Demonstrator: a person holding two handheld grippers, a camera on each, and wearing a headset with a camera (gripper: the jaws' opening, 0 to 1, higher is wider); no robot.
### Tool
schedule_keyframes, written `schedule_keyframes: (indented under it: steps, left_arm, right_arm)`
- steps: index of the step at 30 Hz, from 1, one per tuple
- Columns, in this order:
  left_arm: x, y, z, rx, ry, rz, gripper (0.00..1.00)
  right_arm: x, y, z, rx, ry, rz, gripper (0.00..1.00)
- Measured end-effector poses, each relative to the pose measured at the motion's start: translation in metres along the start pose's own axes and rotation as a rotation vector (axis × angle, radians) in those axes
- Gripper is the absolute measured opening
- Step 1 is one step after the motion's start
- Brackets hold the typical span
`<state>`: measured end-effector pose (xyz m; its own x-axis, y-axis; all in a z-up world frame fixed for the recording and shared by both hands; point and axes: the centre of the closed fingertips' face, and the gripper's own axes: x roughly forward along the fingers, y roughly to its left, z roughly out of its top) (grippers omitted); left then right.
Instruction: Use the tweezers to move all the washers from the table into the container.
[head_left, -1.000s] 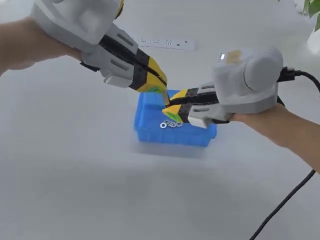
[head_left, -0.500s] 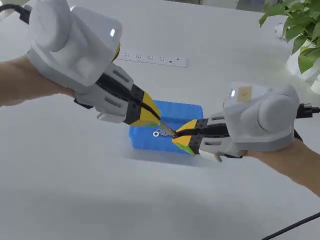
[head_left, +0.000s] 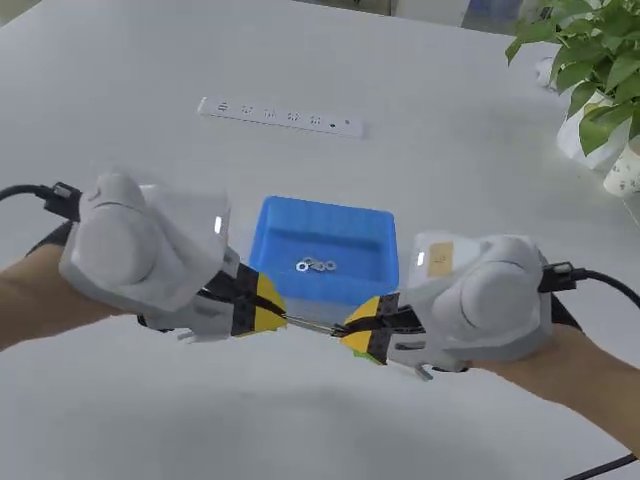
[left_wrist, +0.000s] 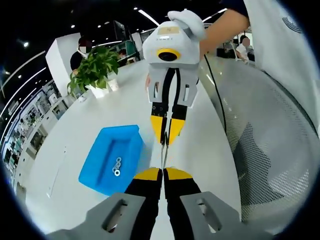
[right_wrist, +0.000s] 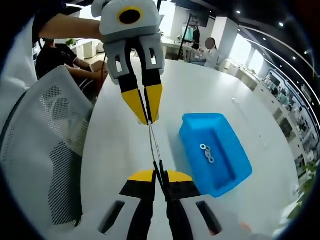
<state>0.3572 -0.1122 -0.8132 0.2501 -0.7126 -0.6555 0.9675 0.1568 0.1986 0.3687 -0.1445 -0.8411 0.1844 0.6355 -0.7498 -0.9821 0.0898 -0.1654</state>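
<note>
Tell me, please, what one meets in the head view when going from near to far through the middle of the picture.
tweezers, clamped between the left gripper and the right gripper → blue container with the washers in it → white power strip

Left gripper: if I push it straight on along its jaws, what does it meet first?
The right gripper, which faces the left gripper head-on. Both are shut on the tweezers that bridge the short gap between them. The container lies off to one side of that line.
</note>
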Motion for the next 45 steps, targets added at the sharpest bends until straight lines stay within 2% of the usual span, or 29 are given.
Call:
schedule_keyframes:
  steps: [2, 3, 4, 5, 6, 8, 10, 12, 15, 21, 27, 30, 34, 36, 45]
  left_arm:
    - [0.008, 0.003, -0.008, -0.012, 0.021, 0.009, 0.06]
    - [0.01, 0.002, -0.012, -0.031, 0.031, -0.002, 0.06]
    - [0.013, 0.003, -0.014, -0.034, 0.026, -0.008, 0.06]
    - [0.017, 0.006, -0.017, -0.052, 0.018, -0.011, 0.06]
    - [0.022, 0.005, -0.024, -0.107, 0.028, -0.03, 0.06]
    - [0.028, 0.009, -0.03, -0.102, 0.041, -0.038, 0.06]
    - [0.033, 0.011, -0.037, -0.138, 0.051, -0.053, 0.06]
    - [0.036, 0.015, -0.041, -0.139, 0.055, -0.048, 0.07]
    - [0.039, 0.014, -0.048, -0.161, 0.078, -0.077, 0.07]
    - [0.044, 0.014, -0.056, -0.152, 0.096, -0.096, 0.07]
    - [0.046, 0.009, -0.062, -0.138, 0.135, -0.118, 0.07]
    - [0.046, 0.009, -0.063, -0.142, 0.138, -0.115, 0.07]
    - [0.046, 0.01, -0.063, -0.202, 0.147, -0.119, 0.08]
    - [0.046, 0.01, -0.063, -0.178, 0.159, -0.107, 0.09]
    - [0.046, 0.01, -0.064, -0.179, 0.174, -0.091, 0.1]
  right_arm:
    - [0.005, -0.001, -0.004, 0.002, 0.017, -0.001, 0.07]
    - [0.008, -0.002, -0.007, 0.002, 0.03, -0.001, 0.08]
    - [0.01, -0.003, -0.01, 0.003, 0.044, -0.003, 0.08]
    - [0.013, -0.006, -0.014, -0.004, 0.069, -0.012, 0.08]
    - [0.015, -0.006, -0.016, -0.008, 0.078, -0.012, 0.08]
    - [0.019, -0.008, -0.019, 0.0, 0.093, -0.009, 0.08]
    - [0.022, -0.01, -0.022, 0.012, 0.104, -0.007, 0.08]
    - [0.025, -0.013, -0.023, 0.018, 0.108, -0.008, 0.08]
    - [0.029, -0.014, -0.025, 0.023, 0.112, 0.006, 0.08]
    - [0.034, -0.013, -0.028, 0.021, 0.118, 0.023, 0.08]
    - [0.036, -0.009, -0.029, 0.017, 0.118, 0.033, 0.08]
    - [0.037, -0.008, -0.03, 0.017, 0.12, 0.032, 0.08]
    - [0.038, -0.007, -0.032, 0.014, 0.117, 0.03, 0.08]
    - [0.038, -0.008, -0.034, 0.003, 0.125, 0.026, 0.08]
    - [0.039, -0.008, -0.035, -0.027, 0.132, 0.033, 0.1]
